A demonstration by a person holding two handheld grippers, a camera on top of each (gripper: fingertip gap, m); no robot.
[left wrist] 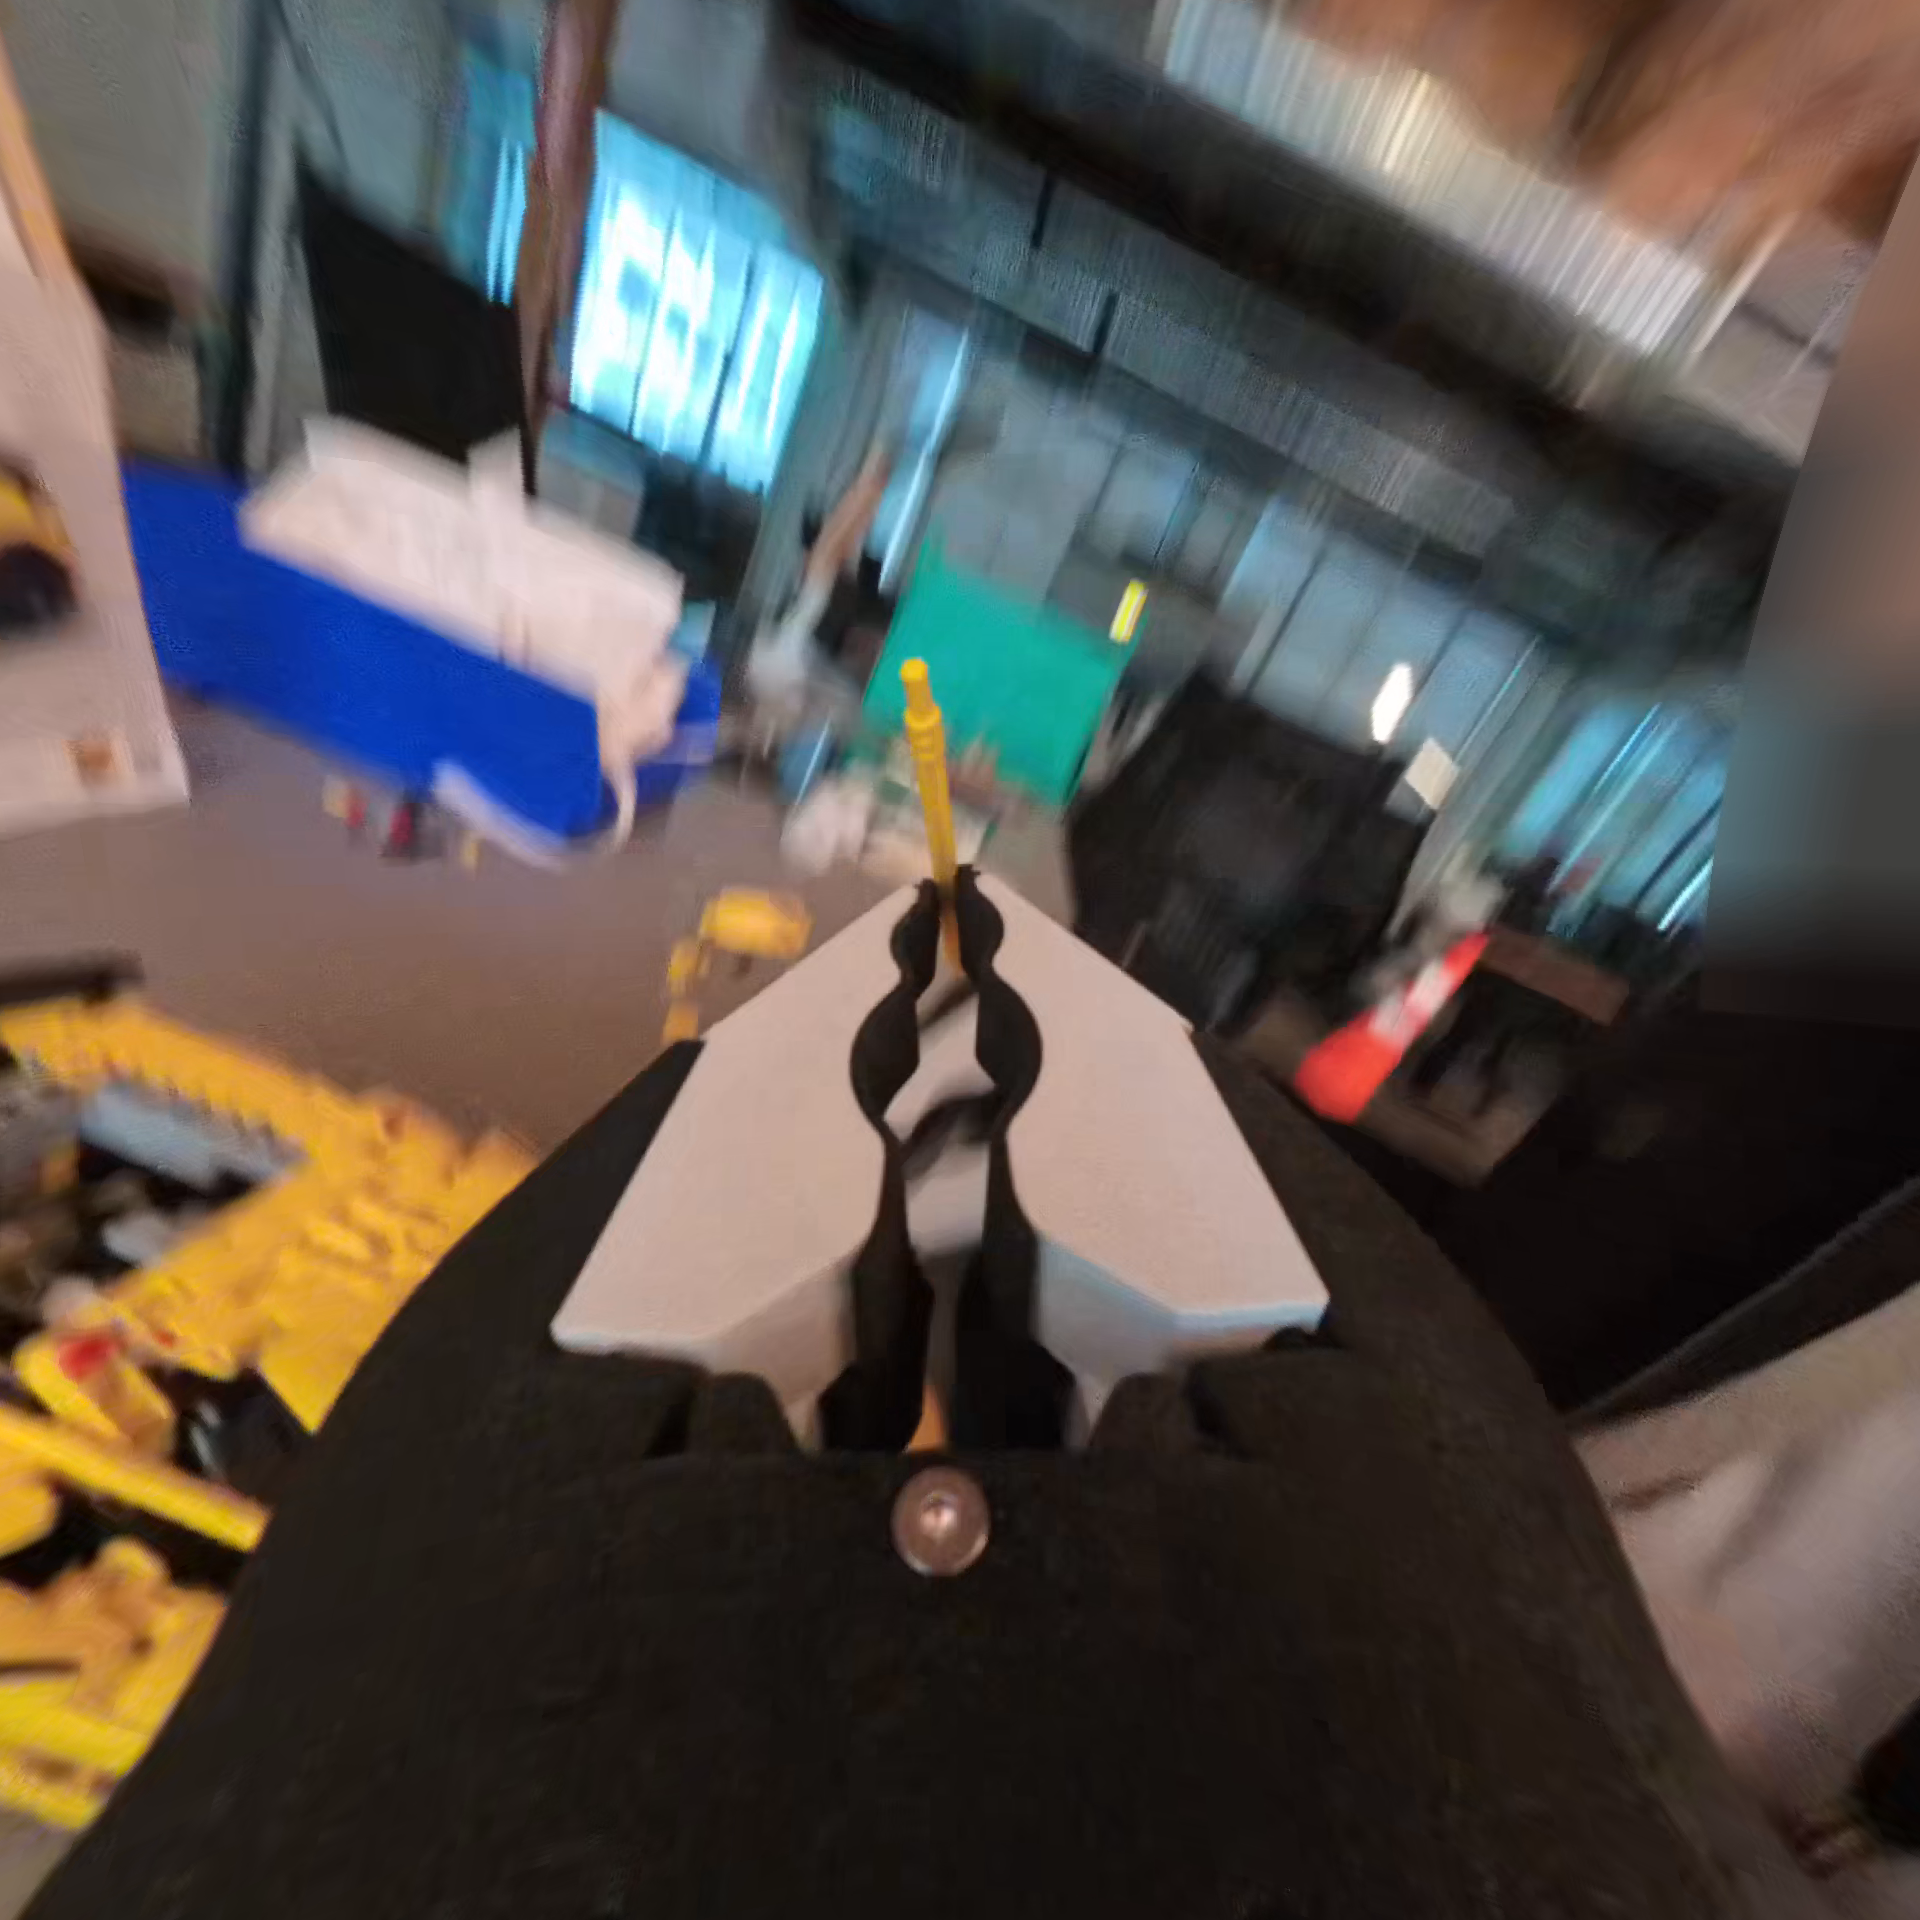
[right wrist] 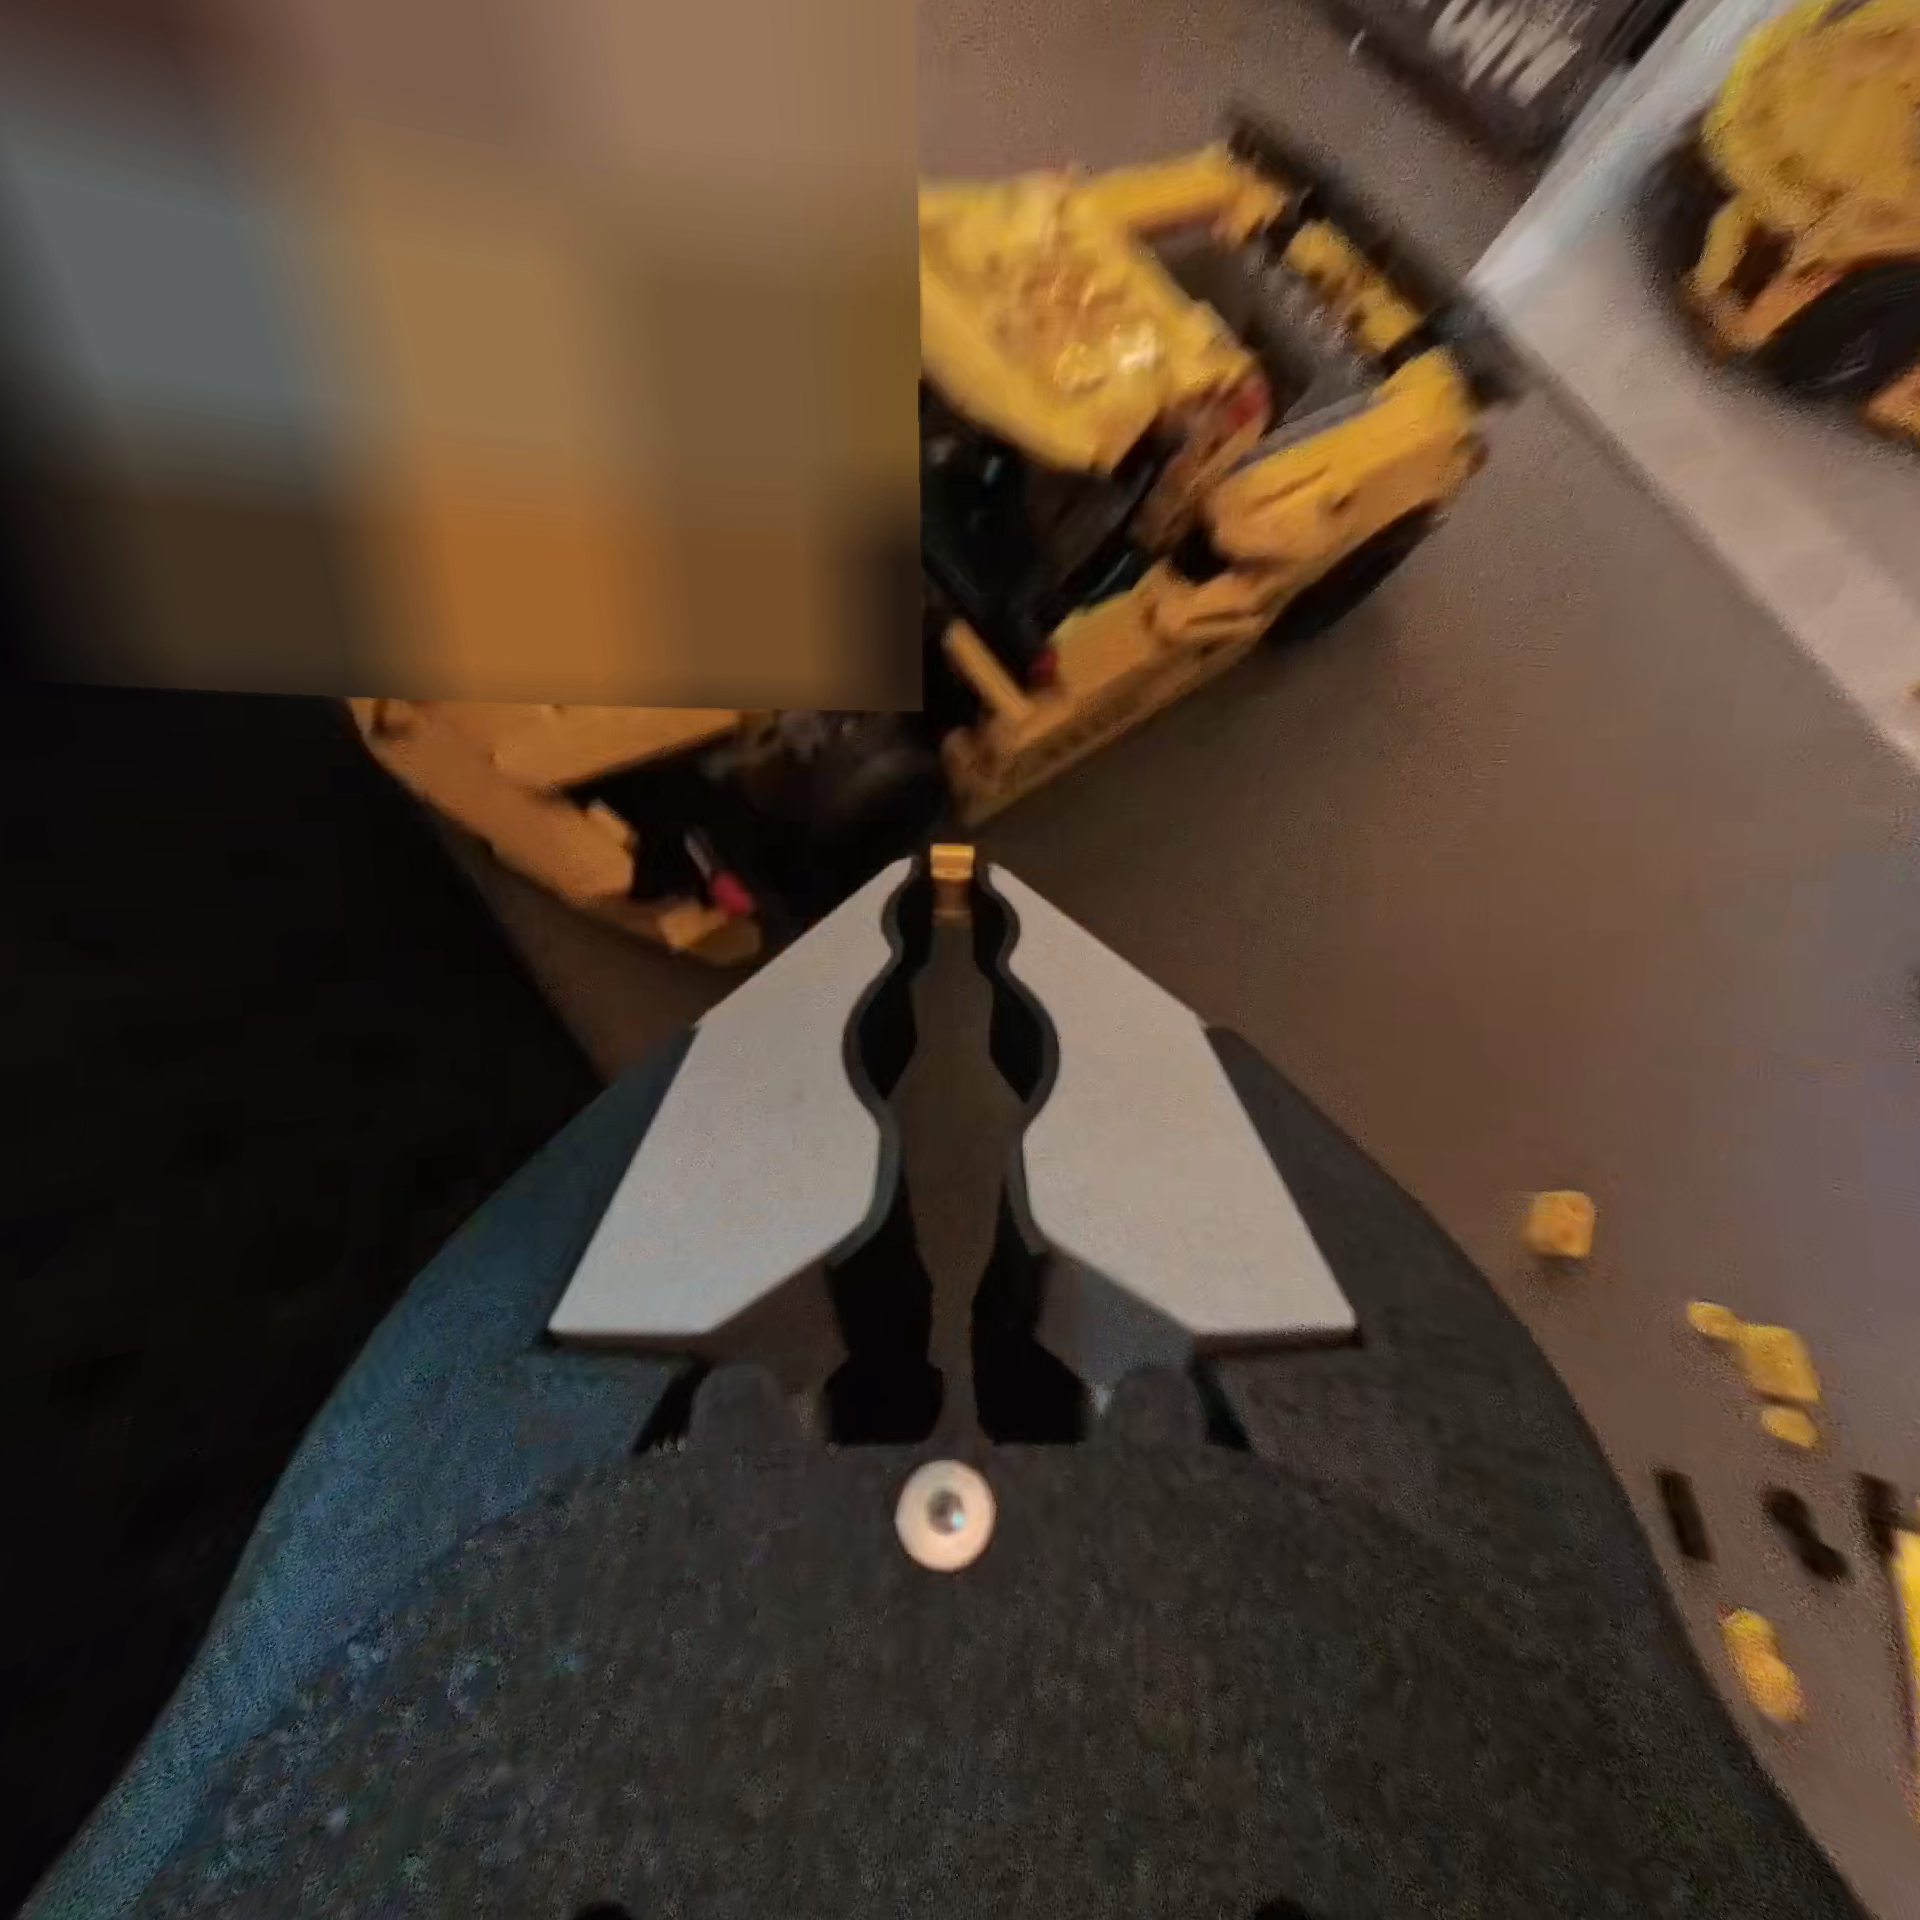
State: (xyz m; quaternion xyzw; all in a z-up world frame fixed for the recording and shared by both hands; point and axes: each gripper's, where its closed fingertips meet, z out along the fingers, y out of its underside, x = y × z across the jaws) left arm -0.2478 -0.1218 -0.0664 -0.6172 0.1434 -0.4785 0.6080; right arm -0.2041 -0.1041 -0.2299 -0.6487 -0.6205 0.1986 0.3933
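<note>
**Both tools clamped on small yellow parts above a tabletop of yellow brick models**

Left wrist view: The left tool [left wrist: 948, 883] is closed narrowly on a thin yellow rod [left wrist: 928, 769]. The rod stands out past the fingertips, tilted slightly left, with a stepped, narrower end at its top. Its lower part runs down between the black wavy pads [left wrist: 1003, 1029]. The tool is raised, and the room behind it is heavily blurred. At lower left a yellow brick model [left wrist: 197, 1226] with dark and grey parts lies on the grey tabletop [left wrist: 364, 956]. A smaller yellow piece [left wrist: 738, 935] sits on the tabletop just left of the fingertips. Farther back are a blue bin [left wrist: 364, 665] with white things on it, a green panel [left wrist: 997, 665] and an orange cone [left wrist: 1382, 1029] at right.

Right wrist view: The right tool [right wrist: 951, 871] is closed on a small yellow part [right wrist: 951, 868], gripped right at the fingertips; only its short end shows. Just beyond it, a large yellow model [right wrist: 1174, 457] with black wheels stands on the tabletop [right wrist: 1403, 883], close to the held part; whether they touch cannot be told. Another yellow model [right wrist: 1818, 208] sits at upper right on a paler surface. Loose yellow bits [right wrist: 1558, 1224] and small black pieces [right wrist: 1683, 1512] lie scattered on the tabletop at lower right, well apart from the tool.
</note>
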